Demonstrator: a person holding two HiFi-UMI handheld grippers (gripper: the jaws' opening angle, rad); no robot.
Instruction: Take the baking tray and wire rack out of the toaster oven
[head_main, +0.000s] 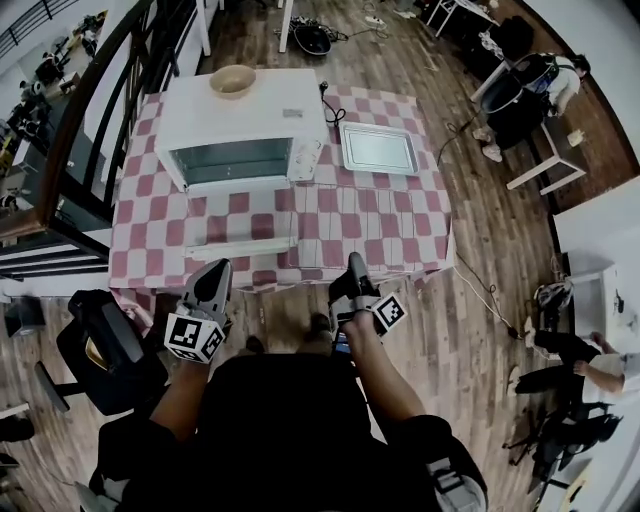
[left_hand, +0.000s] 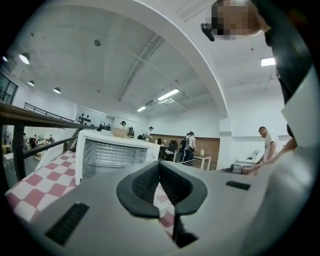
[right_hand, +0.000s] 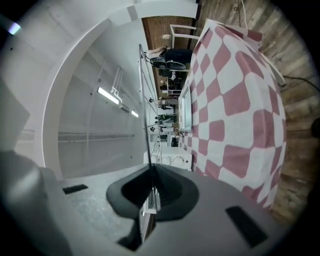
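Rack (right_hand: 144, 95) juts level and edge-on from right gripper (right_hand: 152, 170), clenched on its near wire at table (head_main: 400, 232) edge; tray (head_main: 378, 148) sits ahead, just right of oven (head_main: 240, 120), so that gripper is nearer the likely set-down spot; left gripper (left_hand: 159, 164) closed, empty.

White toaster oven (head_main: 272, 115), pink-checked tablecloth (head_main: 380, 225)

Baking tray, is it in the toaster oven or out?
Out. The baking tray lies flat on the checkered tablecloth, just right of the toaster oven.
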